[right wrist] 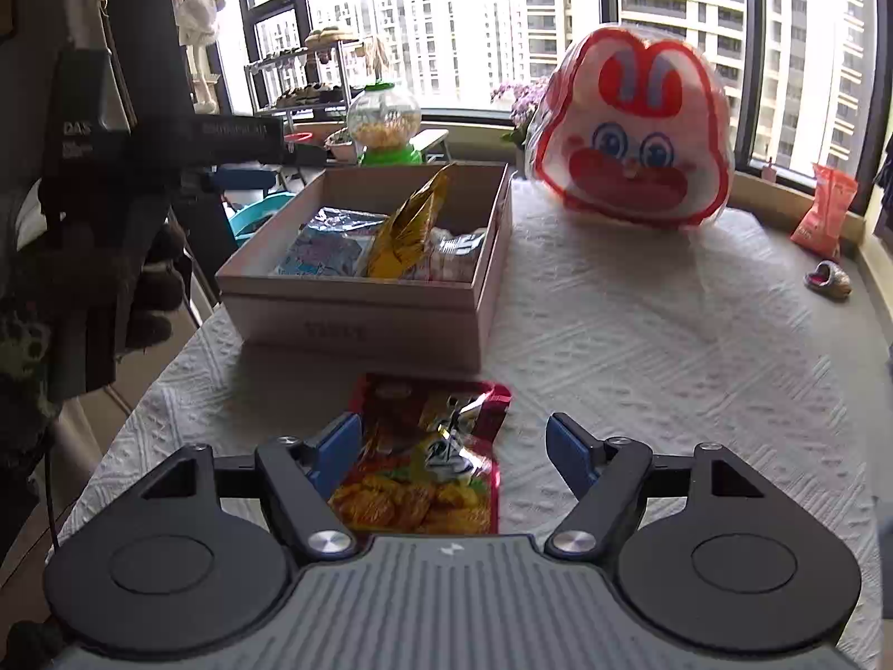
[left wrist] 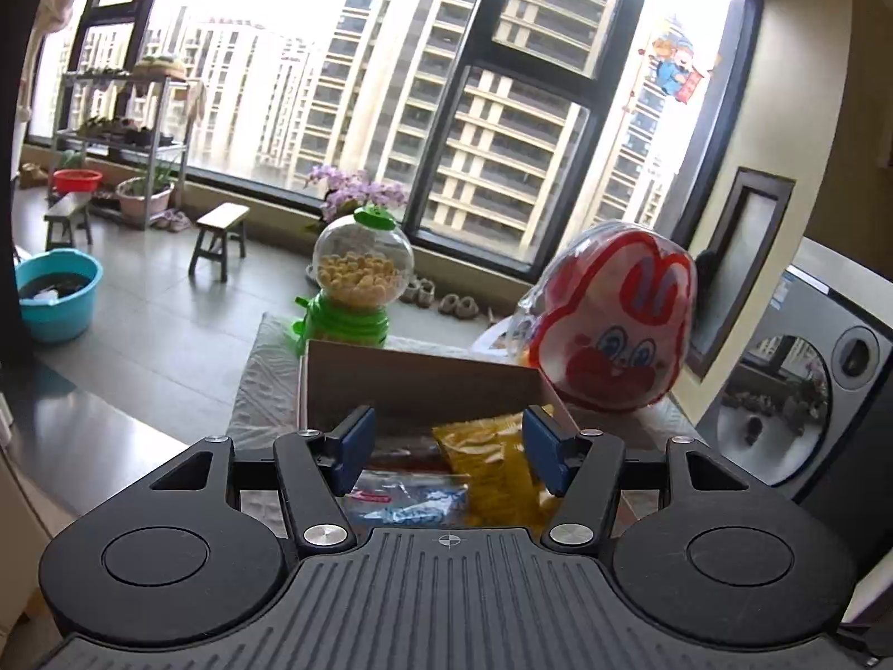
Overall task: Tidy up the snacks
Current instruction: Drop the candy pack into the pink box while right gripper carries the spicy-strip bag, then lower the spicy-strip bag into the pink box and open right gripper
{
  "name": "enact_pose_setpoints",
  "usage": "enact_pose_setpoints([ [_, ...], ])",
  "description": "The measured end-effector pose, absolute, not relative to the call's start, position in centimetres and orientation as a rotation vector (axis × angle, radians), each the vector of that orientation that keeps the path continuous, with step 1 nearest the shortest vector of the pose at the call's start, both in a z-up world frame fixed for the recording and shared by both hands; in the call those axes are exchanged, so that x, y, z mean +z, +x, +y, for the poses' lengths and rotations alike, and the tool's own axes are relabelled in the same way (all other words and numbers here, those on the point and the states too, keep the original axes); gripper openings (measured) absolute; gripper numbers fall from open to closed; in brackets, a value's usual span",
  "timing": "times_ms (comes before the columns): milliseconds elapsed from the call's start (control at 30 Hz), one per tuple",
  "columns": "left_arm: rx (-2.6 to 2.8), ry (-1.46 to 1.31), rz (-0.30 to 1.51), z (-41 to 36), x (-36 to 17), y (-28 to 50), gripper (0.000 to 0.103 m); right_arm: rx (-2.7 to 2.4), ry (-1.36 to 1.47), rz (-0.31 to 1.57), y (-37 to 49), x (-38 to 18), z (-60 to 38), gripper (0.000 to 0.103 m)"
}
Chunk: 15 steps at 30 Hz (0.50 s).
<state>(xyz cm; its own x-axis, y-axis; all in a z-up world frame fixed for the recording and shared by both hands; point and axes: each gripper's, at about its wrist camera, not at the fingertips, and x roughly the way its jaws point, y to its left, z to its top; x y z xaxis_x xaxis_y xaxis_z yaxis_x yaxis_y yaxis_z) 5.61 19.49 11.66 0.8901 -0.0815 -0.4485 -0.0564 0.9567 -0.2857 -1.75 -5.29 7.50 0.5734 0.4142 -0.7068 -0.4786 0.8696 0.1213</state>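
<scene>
A cardboard box point(right wrist: 363, 312) stands on the white-clothed table point(right wrist: 670, 346) and holds a yellow snack bag point(right wrist: 410, 229), a blue packet point(right wrist: 321, 254) and a pale wrapped snack point(right wrist: 455, 254). My left gripper point(left wrist: 446, 449) is open just over the box point(left wrist: 413, 385), above the yellow bag point(left wrist: 491, 463) and blue packet point(left wrist: 413, 497). My right gripper point(right wrist: 452, 446) is open and low over a red snack bag point(right wrist: 424, 458) lying on the cloth in front of the box. The bag lies between the fingers, against the left one.
A big red-and-white rabbit-face snack bag point(right wrist: 630, 128) stands behind the box on the right. A green gumball-style jar point(left wrist: 360, 273) stands beyond the box. An orange bag point(right wrist: 826, 206) and a slipper point(right wrist: 829, 279) lie at the far right by the window.
</scene>
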Motion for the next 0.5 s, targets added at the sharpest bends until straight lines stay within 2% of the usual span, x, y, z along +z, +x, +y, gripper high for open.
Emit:
enact_pose_setpoints([
  [167, -0.028, -0.233, 0.601, 17.2, 10.2, -0.7, 0.064, 0.499, -0.046, 0.952, 0.1, 4.0, -3.1, 0.075],
  [267, -0.002, -0.213, 0.660, 15.9, 7.9, -3.4, 0.064, 0.498, -0.068, 0.951, 0.8, 3.5, -0.9, 0.099],
  [300, 0.020, -0.213, 0.675, 15.6, 7.2, -4.0, 0.064, 0.491, -0.098, 0.948, 1.0, 3.3, -0.1, 0.102],
  [433, 0.020, -0.239, 0.691, 15.4, 6.3, -5.3, 0.064, 0.474, -0.220, 0.894, 1.1, 2.6, 1.8, 0.103],
  [500, 0.012, -0.228, 0.678, 15.1, 6.8, -5.7, 0.064, 0.479, -0.214, 0.892, 0.9, 3.3, 1.2, 0.092],
])
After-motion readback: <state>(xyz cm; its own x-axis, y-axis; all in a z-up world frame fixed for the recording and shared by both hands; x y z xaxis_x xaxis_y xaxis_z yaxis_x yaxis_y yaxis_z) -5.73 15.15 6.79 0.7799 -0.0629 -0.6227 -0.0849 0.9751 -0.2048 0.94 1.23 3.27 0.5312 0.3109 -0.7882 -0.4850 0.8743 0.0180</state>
